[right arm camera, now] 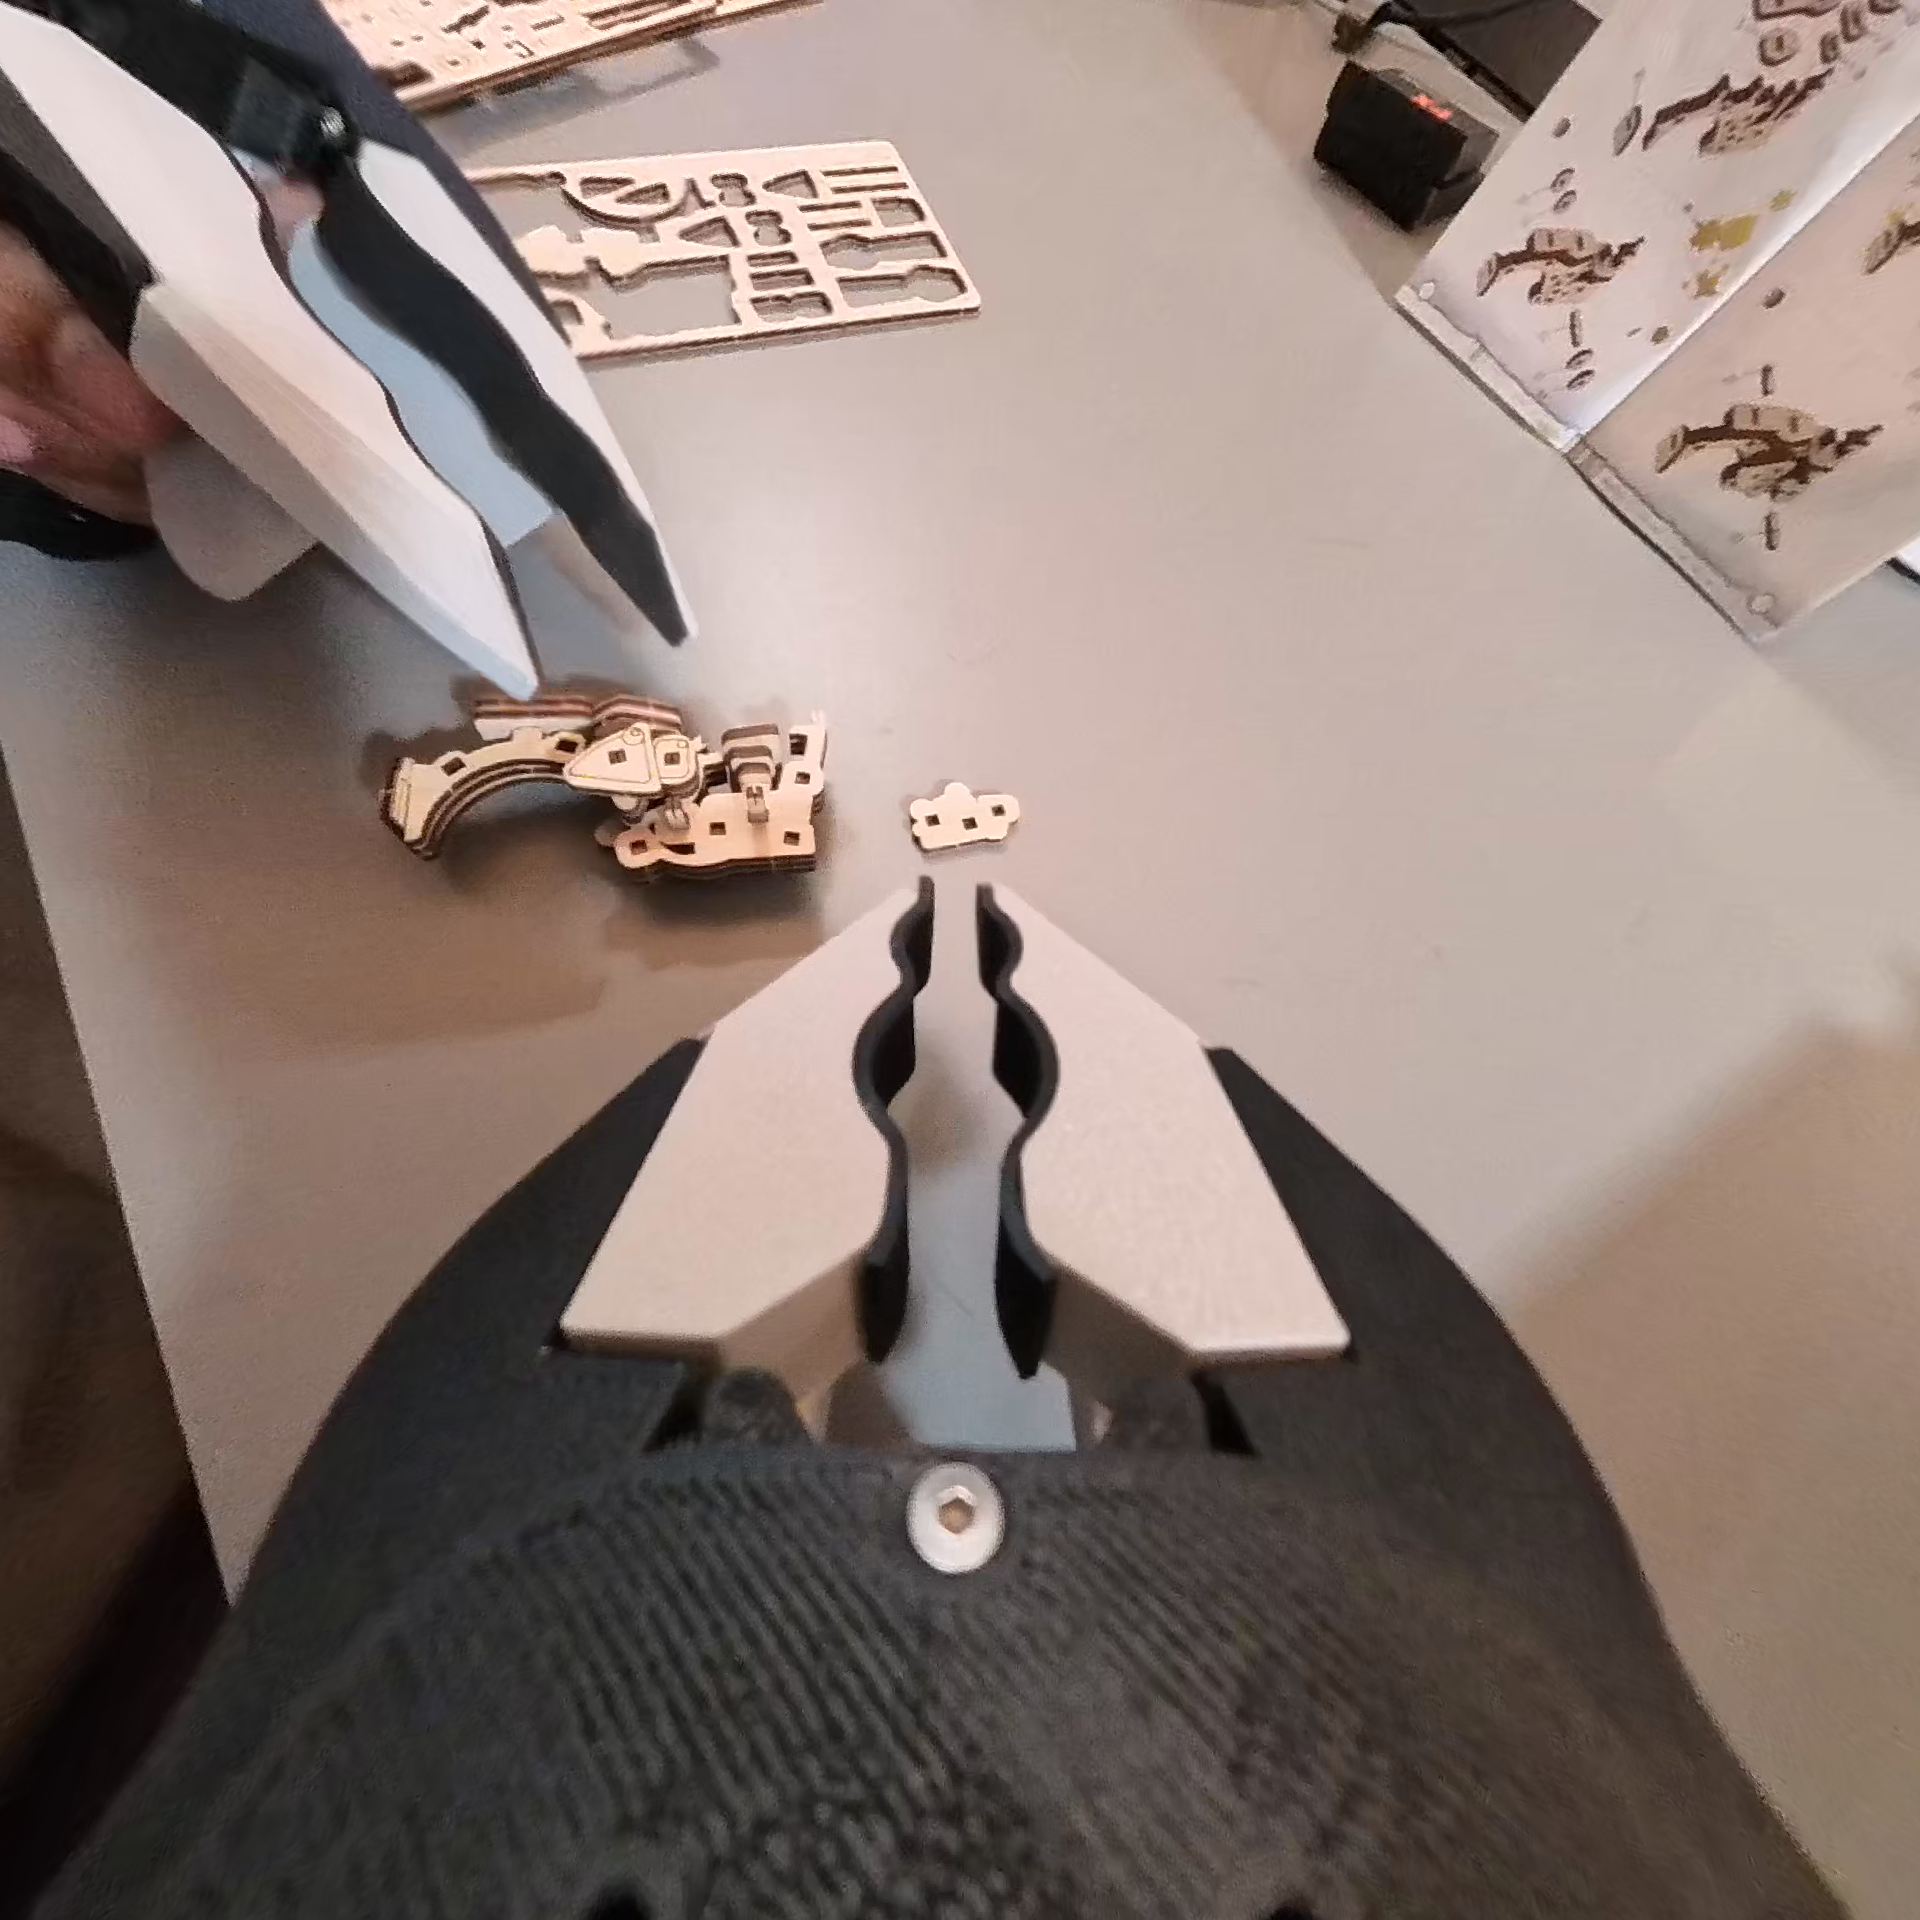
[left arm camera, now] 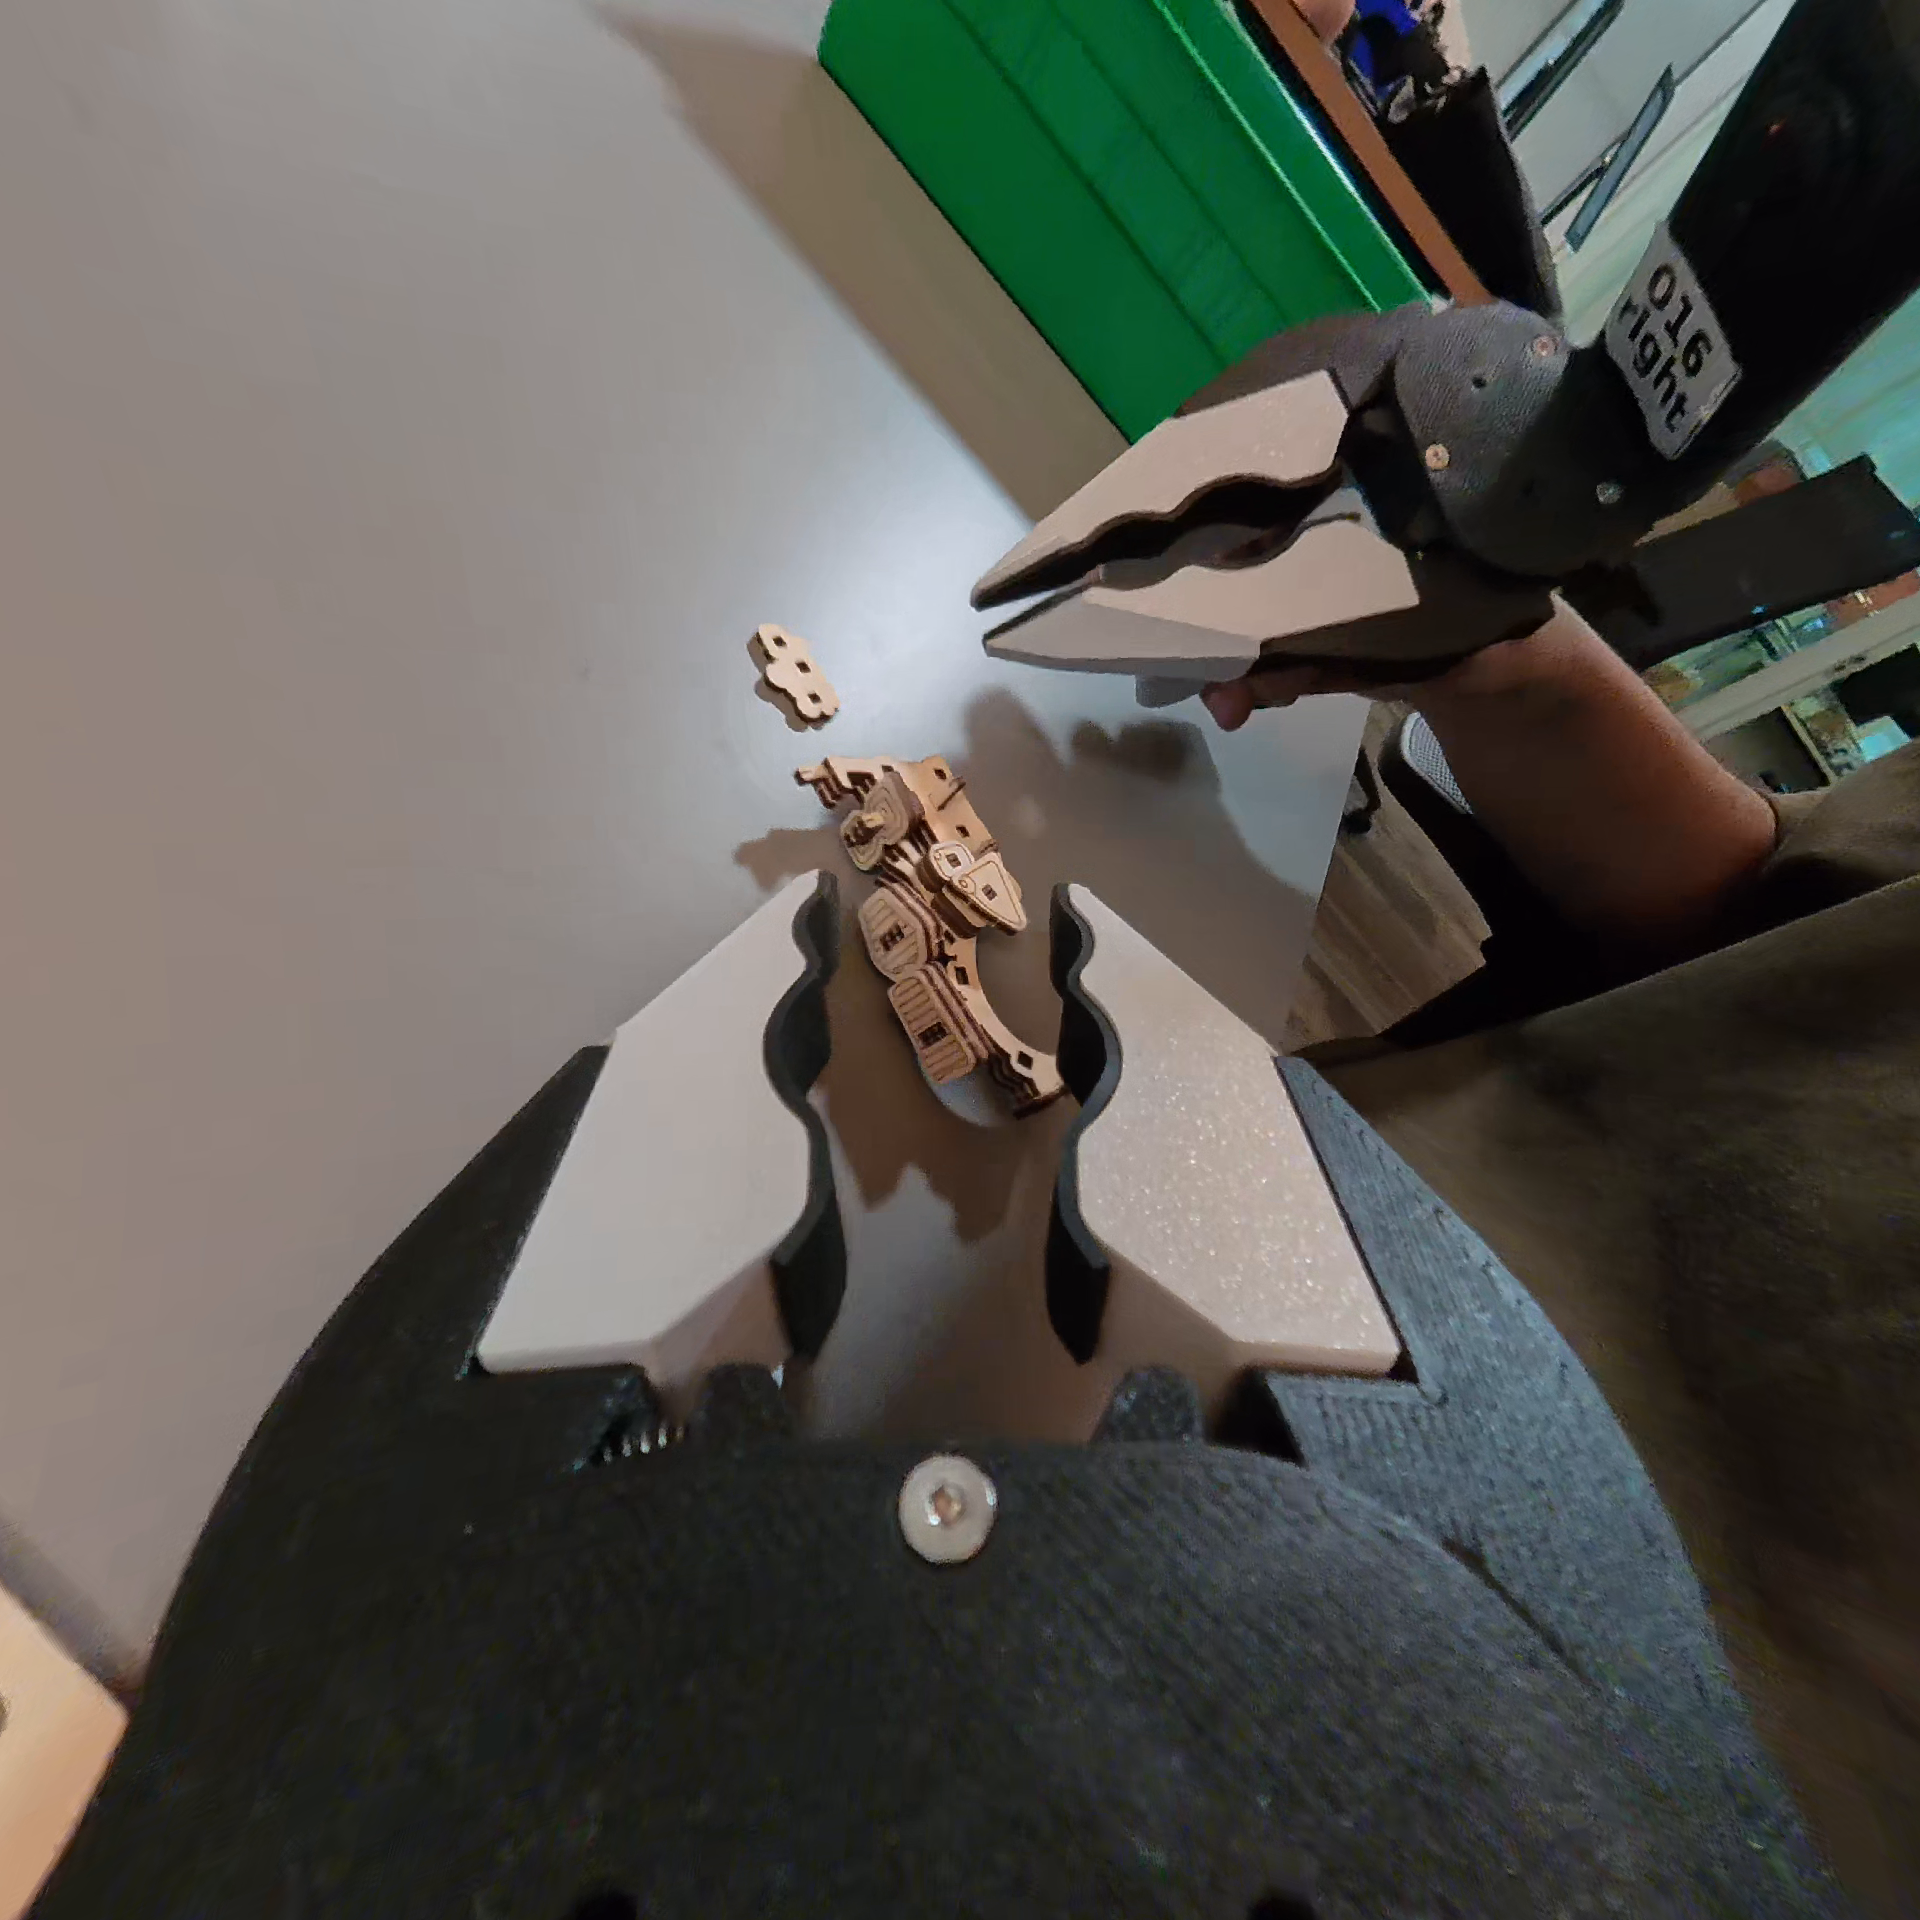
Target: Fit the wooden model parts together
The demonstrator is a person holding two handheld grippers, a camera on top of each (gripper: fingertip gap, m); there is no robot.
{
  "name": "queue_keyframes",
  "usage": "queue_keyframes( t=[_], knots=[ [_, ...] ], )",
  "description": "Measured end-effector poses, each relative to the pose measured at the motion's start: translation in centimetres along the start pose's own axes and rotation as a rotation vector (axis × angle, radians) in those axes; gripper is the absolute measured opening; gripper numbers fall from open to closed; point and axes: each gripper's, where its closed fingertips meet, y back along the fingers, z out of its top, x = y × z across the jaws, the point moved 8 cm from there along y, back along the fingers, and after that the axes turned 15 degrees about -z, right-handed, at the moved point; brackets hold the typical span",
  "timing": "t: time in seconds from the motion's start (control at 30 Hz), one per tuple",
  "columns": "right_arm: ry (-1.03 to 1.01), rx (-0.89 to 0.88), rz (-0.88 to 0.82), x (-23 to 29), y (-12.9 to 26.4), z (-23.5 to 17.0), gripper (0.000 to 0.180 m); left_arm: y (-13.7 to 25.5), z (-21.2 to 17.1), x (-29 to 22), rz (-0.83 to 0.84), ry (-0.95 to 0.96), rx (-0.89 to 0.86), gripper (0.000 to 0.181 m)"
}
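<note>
A partly built wooden model (left arm camera: 914,935) with a curved base lies flat on the grey table (left arm camera: 364,623). My left gripper (left arm camera: 943,888) is open and hovers over the model's curved end, empty. In the right wrist view the left gripper (right arm camera: 597,660) stands just above the model (right arm camera: 623,790). A small flat wooden piece (right arm camera: 964,821) with square holes lies alone beside the model; it also shows in the left wrist view (left arm camera: 792,675). My right gripper (right arm camera: 952,885) is just short of that piece, its jaws a narrow gap apart and empty. It is raised above the table (left arm camera: 982,623).
Two punched-out wooden sheets (right arm camera: 769,260) (right arm camera: 540,42) lie at the back of the table. An instruction sheet (right arm camera: 1714,312) stands at the right, with a black device (right arm camera: 1403,135) behind it. A green box (left arm camera: 1122,187) stands at the far side. The table edge (left arm camera: 1340,831) is close to the model. My right tips are roughly 4 centimetres from the small flat wooden piece (right arm camera: 964,821). My left wrist view (left arm camera: 805,667) looks at it from another angle.
</note>
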Motion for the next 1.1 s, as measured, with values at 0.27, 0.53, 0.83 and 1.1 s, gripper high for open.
queue_keyframes(
  t=[0.27,0.53,0.83,1.1],
  knots=[
    [0.010,-0.058,-0.123,-1.1,3.1,-0.7,0.009,0.1,4.7,0.4,0.109,-0.099,-0.013,0.030],
    [-0.020,-0.163,-0.175,-1.6,6.2,-1.3,0.008,-7.6,6.3,3.2,0.251,-0.144,0.535,0.034],
    [0.015,-0.159,-0.185,-1.8,6.6,-2.4,0.008,-8.8,5.6,3.0,0.337,-0.241,0.645,0.009],
    [0.002,-0.161,-0.190,-1.6,6.1,-2.5,0.008,-6.5,8.7,-0.1,-0.008,-0.183,0.165,0.008]
  ],
)
